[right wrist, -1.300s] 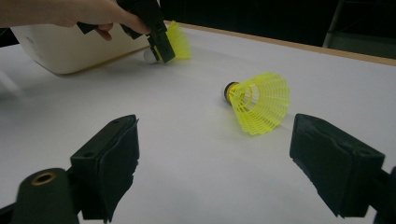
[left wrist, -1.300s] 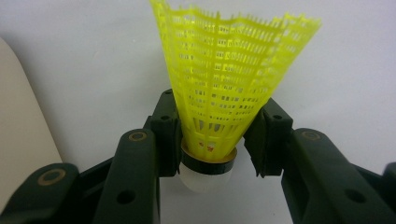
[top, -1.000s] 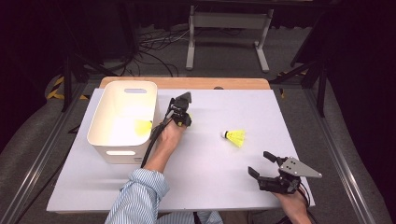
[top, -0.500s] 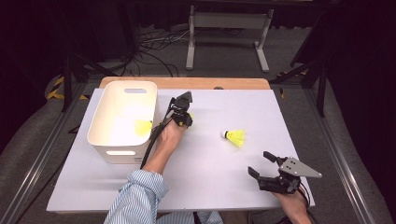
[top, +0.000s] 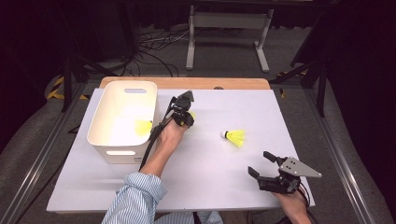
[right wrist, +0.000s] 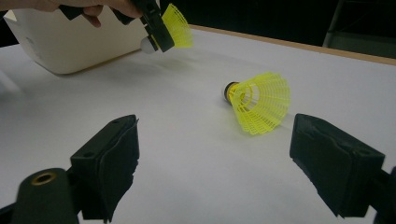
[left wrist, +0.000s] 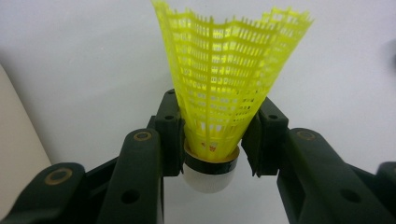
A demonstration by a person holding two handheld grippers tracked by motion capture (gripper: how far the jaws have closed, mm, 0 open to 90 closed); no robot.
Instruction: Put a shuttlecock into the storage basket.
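Observation:
My left gripper (left wrist: pixel 211 140) is shut on a yellow shuttlecock (left wrist: pixel 229 79); the pads pinch the skirt just above its white cork, which points back toward the camera. In the high view this gripper (top: pixel 183 108) hovers just right of the white bin (top: pixel 100 140), and a bit of the held shuttlecock (top: pixel 192 115) shows. A second yellow shuttlecock (top: pixel 142 126) lies inside the bin. A third shuttlecock (top: pixel 236 137) lies on its side on the white table, ahead of my right gripper (top: pixel 260 163). That gripper (right wrist: pixel 224 163) stands open with nothing between its fingers, short of the lying shuttlecock (right wrist: pixel 259 100).
The white table top (top: pixel 224 186) ends in a wooden strip (top: pixel 187 83) at the far edge. The bin (right wrist: pixel 60 42) stands at the table's left side. Cables and a metal stand (top: pixel 229 28) are on the floor beyond.

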